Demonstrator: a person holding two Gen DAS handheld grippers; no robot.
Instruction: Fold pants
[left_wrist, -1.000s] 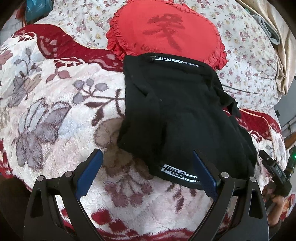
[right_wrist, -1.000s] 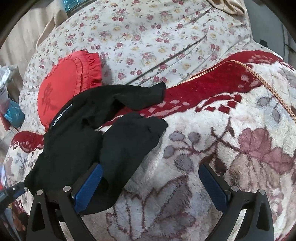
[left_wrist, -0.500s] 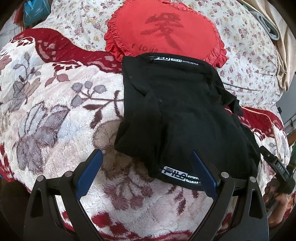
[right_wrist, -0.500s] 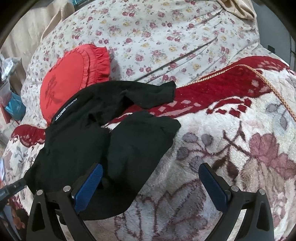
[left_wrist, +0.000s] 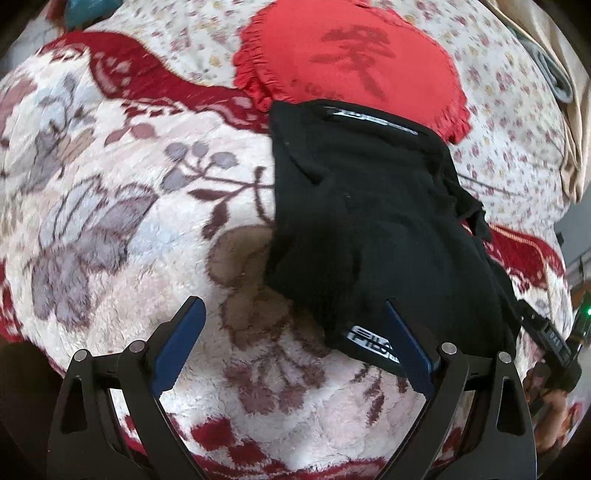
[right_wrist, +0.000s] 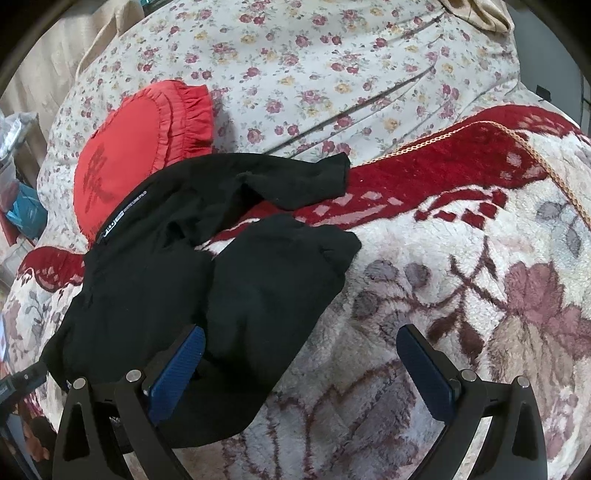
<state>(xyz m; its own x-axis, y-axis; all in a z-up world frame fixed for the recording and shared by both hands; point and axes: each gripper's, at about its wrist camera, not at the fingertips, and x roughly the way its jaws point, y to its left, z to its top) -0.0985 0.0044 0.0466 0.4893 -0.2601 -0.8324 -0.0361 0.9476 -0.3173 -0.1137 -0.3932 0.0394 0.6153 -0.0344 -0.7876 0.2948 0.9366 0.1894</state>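
Meanwhile my view has shifted more than the cloth has: over the last second the black knit pants (left_wrist: 373, 229) have slid rightward across my left camera, so that my left tongs (left_wrist: 293, 338) now sit with only the right pad over the near hem with its white logo patch (left_wrist: 373, 345), while the left pad hangs over bare blanket. Both pads are spread wide and hold nothing. My right tongs (right_wrist: 301, 369) are just as wide and just as empty, their left pad over the near black leg, the right pad over the blanket; in that view the pants (right_wrist: 207, 280) have grown larger, which I take to mean I have drawn in closer. The garment itself looks unchanged, a rumpled heap with the two legs splayed apart toward the right and the waistband (right_wrist: 122, 216) lying against the red ruffled round cushion (left_wrist: 351, 62). So, as I judge it, no fold has been started; I am lining up for a first grasp at the hem. The pants lie on a plush cream and red floral fleece blanket (left_wrist: 122, 229), soft and likely to drag with the cloth. Beyond it is a small-flowered quilted bedspread (right_wrist: 332, 62), and a beige curtain (left_wrist: 576, 122) at the far edge.
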